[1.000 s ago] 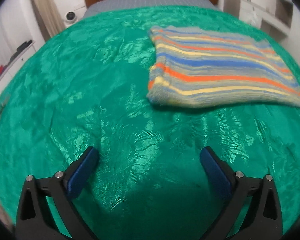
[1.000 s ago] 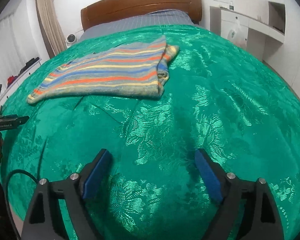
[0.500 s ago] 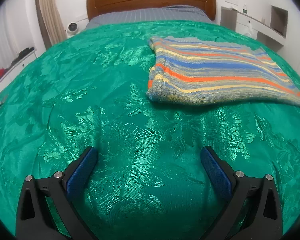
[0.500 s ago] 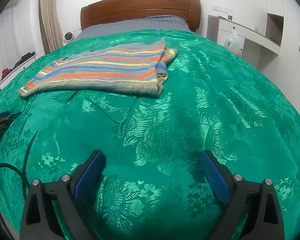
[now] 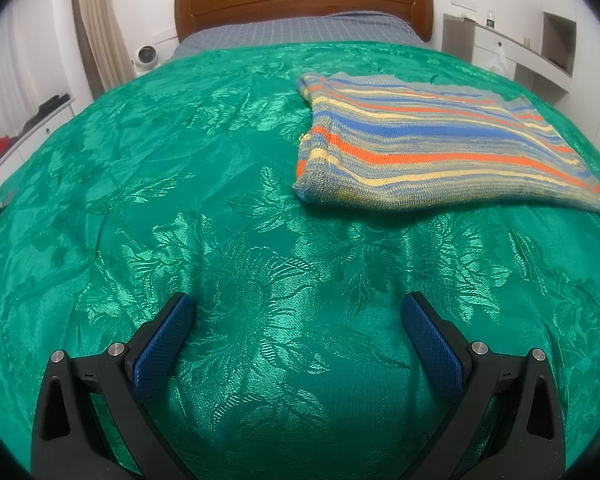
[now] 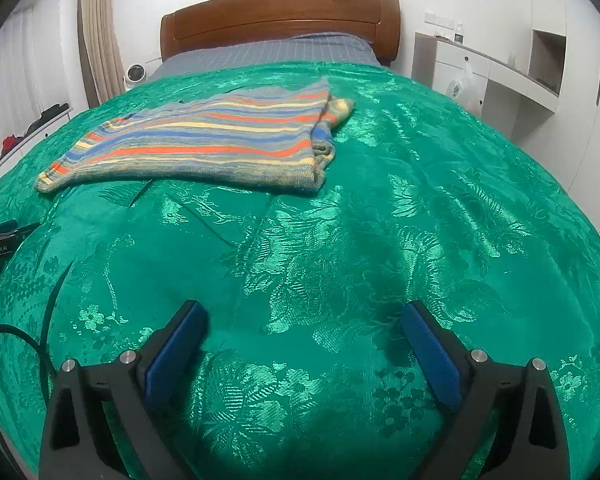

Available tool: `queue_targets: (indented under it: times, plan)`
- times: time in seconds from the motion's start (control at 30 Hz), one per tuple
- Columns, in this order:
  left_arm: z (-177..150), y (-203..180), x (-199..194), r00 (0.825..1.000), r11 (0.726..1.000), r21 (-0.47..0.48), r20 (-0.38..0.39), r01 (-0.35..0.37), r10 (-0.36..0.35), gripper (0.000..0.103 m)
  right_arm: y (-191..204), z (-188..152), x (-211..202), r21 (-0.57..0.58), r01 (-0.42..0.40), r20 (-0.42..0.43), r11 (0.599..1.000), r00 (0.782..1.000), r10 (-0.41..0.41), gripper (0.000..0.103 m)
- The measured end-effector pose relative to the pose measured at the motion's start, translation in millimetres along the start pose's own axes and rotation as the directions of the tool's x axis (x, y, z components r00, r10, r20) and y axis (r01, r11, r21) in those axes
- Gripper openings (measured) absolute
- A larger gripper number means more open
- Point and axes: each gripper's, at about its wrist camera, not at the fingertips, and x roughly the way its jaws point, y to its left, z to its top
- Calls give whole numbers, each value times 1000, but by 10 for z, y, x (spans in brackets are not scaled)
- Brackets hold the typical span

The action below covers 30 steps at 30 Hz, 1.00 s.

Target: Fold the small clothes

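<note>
A folded striped knit sweater (image 5: 432,148), in grey, blue, orange and yellow bands, lies flat on the green bedspread (image 5: 180,200). In the left wrist view it sits ahead and to the right, well beyond my left gripper (image 5: 298,304). That gripper is open over bare bedspread with nothing between its blue pads (image 5: 162,344). In the right wrist view the sweater (image 6: 204,140) lies ahead and to the left. My right gripper (image 6: 303,310) is open wide and empty, far short of the sweater.
A wooden headboard (image 5: 304,0) and grey checked sheet (image 5: 296,32) lie at the far end. White cabinets (image 6: 500,76) line the right wall, a low shelf (image 5: 28,128) the left. Part of the other gripper (image 6: 0,240) and a black cable (image 6: 4,332) show at the left edge.
Both cameras have tilted upward, so more of the headboard and wall shows. The right jaws have spread a little wider. The sweater lies where it was.
</note>
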Motion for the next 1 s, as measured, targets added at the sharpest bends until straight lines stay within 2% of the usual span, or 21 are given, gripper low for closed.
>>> queue_targets:
  times: [0.7, 1.0]
  plan:
    - [-3, 11, -13, 1000, 1000, -5, 9, -1, 1, 102, 6, 9, 18, -11, 17, 4, 1000, 1000, -17, 99]
    - [-25, -51, -148, 998, 998, -4, 0, -59, 59, 102, 9, 8, 11, -10, 16, 5, 1000, 1000, -16, 99]
